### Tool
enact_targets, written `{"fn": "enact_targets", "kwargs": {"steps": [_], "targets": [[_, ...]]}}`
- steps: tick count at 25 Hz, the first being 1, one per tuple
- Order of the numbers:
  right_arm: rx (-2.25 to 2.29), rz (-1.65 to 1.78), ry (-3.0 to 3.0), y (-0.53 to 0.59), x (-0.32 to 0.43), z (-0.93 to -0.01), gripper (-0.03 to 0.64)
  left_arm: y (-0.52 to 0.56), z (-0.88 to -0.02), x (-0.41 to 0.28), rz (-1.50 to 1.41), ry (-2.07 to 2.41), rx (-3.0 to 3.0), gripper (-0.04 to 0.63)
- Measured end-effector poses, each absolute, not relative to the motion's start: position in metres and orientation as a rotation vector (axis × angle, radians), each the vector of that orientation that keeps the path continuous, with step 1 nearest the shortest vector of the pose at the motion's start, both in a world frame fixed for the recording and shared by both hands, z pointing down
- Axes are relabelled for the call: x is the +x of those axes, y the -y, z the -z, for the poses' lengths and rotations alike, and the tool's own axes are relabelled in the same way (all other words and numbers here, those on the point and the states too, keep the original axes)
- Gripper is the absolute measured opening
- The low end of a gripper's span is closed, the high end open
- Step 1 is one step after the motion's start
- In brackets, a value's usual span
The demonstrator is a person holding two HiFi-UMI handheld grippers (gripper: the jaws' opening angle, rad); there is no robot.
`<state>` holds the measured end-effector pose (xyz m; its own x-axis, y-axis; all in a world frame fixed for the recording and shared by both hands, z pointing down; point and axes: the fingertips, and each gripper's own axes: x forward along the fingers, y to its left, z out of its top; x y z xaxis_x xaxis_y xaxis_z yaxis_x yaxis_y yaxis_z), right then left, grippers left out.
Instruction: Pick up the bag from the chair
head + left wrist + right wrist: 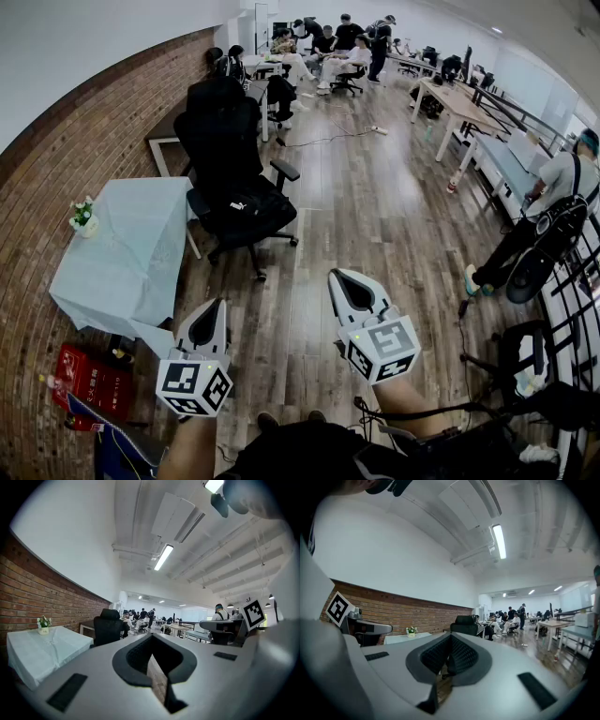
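Observation:
A black bag [251,214] with a small white logo lies on the seat of a black office chair [225,141] beside the brick wall. Both grippers hang well short of it over the wooden floor. My left gripper [216,307] is shut and empty, down and left of the chair. My right gripper [339,279] is also shut and empty, to the chair's lower right. The left gripper view has the chair [108,627] far off past the left gripper [152,654]. In the right gripper view the chair [465,624] stands beyond the right gripper [449,654]; the bag does not show there.
A table with a pale blue cloth [131,253] and a small flower pot [84,217] stands left of the chair. A red crate [89,380] sits by the wall. A person [553,202] and another chair [525,361] are at the right. Desks and several people fill the far end.

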<state>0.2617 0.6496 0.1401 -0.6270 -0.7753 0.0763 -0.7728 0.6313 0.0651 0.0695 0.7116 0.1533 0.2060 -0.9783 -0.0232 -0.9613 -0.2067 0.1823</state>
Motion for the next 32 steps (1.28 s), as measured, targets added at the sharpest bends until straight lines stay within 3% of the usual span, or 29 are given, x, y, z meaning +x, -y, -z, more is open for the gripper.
{"fn": "enact_targets", "kwargs": {"steps": [32], "targets": [[1.315, 0.073, 2.732, -0.641, 0.191, -0.151, 0.018, -0.688, -0.170, 0.004, 0.214, 1.774, 2.391, 0.009]]}}
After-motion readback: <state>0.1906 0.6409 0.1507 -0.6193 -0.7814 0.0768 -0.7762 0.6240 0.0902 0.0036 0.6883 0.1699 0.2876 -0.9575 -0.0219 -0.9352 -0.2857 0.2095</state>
